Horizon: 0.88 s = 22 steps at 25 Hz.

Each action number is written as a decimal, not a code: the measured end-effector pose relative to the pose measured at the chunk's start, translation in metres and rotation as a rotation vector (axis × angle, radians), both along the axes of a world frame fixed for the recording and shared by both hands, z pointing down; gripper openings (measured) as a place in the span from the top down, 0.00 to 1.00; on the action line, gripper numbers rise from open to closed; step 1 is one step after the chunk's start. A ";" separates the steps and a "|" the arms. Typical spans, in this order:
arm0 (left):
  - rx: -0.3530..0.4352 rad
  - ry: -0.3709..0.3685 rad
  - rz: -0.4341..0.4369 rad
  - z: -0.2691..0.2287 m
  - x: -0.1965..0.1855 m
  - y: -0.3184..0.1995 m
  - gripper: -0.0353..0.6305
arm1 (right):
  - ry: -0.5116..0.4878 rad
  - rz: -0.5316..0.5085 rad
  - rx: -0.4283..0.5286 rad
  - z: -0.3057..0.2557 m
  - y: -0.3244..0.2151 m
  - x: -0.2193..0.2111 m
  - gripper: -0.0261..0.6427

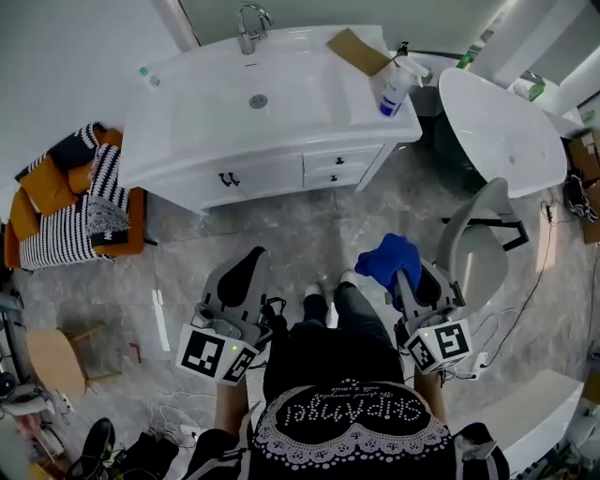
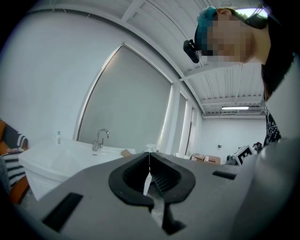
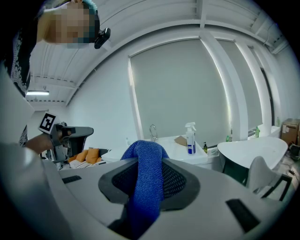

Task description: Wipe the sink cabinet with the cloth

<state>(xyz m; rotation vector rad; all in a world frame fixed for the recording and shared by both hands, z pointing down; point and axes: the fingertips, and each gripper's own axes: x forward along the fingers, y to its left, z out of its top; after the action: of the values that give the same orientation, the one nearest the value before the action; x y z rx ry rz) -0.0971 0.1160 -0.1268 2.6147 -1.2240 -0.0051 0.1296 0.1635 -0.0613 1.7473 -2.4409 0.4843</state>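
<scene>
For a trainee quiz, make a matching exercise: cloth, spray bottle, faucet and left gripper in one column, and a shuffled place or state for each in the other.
Column one
1. cloth
2. spray bottle
3. faucet
4. left gripper

Column two
A. shut, nothing between its jaws
B. at the back edge of the sink cabinet, behind the drain
C. clamped in the right gripper
D. standing on the sink cabinet's right end in the head view

Pairs: 1-C, 2-D, 3-B, 4-A

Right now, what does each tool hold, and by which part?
Right tool: the cloth, pinched at a bunched fold. Left tool: shut, holding nothing.
</scene>
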 end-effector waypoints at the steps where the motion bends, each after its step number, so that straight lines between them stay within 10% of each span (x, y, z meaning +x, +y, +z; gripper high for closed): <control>1: -0.003 -0.003 -0.008 0.001 -0.001 -0.001 0.94 | -0.001 -0.004 -0.002 0.001 -0.001 0.001 0.79; 22: 0.023 -0.050 -0.108 -0.008 0.048 -0.042 0.94 | -0.001 -0.100 -0.014 -0.004 -0.056 0.063 0.79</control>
<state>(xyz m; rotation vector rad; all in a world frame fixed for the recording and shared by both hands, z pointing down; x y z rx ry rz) -0.0496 0.0740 -0.1352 2.5795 -1.3894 0.0263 0.1922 0.1070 -0.0649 1.6109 -2.5038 0.4908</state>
